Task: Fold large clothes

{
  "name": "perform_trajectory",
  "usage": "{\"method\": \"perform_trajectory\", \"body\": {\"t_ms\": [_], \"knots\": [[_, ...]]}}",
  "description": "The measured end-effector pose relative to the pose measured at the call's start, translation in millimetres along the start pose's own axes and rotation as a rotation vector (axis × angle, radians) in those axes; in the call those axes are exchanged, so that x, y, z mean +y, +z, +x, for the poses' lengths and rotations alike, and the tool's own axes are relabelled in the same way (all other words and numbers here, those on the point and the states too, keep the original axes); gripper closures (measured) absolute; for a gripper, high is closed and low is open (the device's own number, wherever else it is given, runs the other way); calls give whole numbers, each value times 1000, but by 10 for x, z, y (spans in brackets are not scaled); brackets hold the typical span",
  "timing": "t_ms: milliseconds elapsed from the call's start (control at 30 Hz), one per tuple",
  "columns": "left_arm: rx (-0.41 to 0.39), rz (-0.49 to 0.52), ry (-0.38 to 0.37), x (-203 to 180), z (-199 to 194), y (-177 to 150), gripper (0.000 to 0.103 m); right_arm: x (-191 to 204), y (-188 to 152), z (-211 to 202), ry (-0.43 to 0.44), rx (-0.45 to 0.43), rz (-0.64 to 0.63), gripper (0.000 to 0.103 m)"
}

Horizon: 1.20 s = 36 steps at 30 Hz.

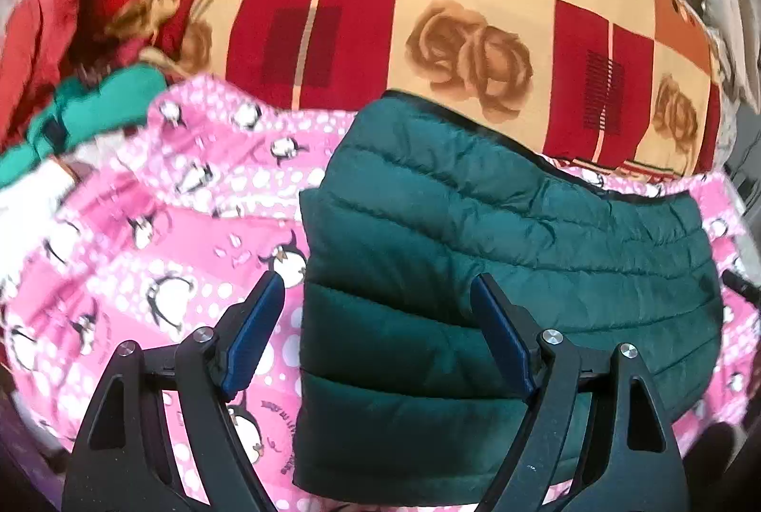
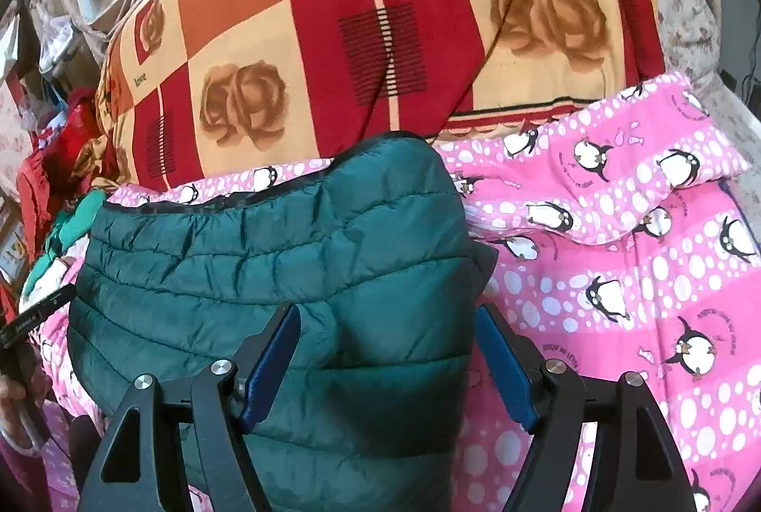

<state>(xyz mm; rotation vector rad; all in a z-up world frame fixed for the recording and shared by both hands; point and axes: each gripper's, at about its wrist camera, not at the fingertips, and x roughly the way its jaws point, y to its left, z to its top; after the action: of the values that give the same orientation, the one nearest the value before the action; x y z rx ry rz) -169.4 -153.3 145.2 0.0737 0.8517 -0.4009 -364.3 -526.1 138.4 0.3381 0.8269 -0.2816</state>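
A dark green quilted jacket [image 1: 499, 250] lies folded into a compact block on a pink penguin-print sheet [image 1: 157, 236]. In the left wrist view it fills the centre and right of the frame; its straight left edge runs down the middle of the picture. In the right wrist view the jacket [image 2: 266, 269] sits centre-left, its dark-trimmed edge curving along the top.

The left gripper [image 1: 378, 283] stands wide open at the bottom of its frame and holds nothing. Its left blue pad [image 1: 254, 336] hangs over bare pink sheet; its right pad is over the jacket's quilted surface. The jacket's left edge falls between the two fingers. Whether either finger touches the fabric cannot be told.

The right gripper [image 2: 387, 314] is likewise spread wide and grips nothing. Its left pad [image 2: 273, 364] lies over the jacket; the right pad sits at the jacket's right margin, where green meets pink. The jacket's right portion lies between the fingers. Contact cannot be confirmed.

A patchwork quilt [image 1: 428, 12] in red, orange and cream, with rose motifs and the word "love", is bunched beyond the jacket across the upper part of both frames. Red and light green garments [image 1: 90, 36] are piled at the upper left of the left wrist view, blurred.
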Motion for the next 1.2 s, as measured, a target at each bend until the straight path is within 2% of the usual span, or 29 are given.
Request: {"method": "perform_trajectory", "body": {"t_ms": [67,133,567,733,1200], "knots": [[-19,13,20,-88,-42,-26,22,83,-12,-14,-7,-5,1,28],[-31,9,22,-183,-69,-50,22,156,-45,-8,-20,-6,6,22],[-98,52,54,-758,-174,-194,22,736,-251,112,-51,-40,5,21],[-112,56,61,-854,-184,-247,22,909,-288,152,-56,-44,-6,17],[-150,70,81,-923,-225,-323,22,1250,-327,230,-70,-55,-62,16]]}}
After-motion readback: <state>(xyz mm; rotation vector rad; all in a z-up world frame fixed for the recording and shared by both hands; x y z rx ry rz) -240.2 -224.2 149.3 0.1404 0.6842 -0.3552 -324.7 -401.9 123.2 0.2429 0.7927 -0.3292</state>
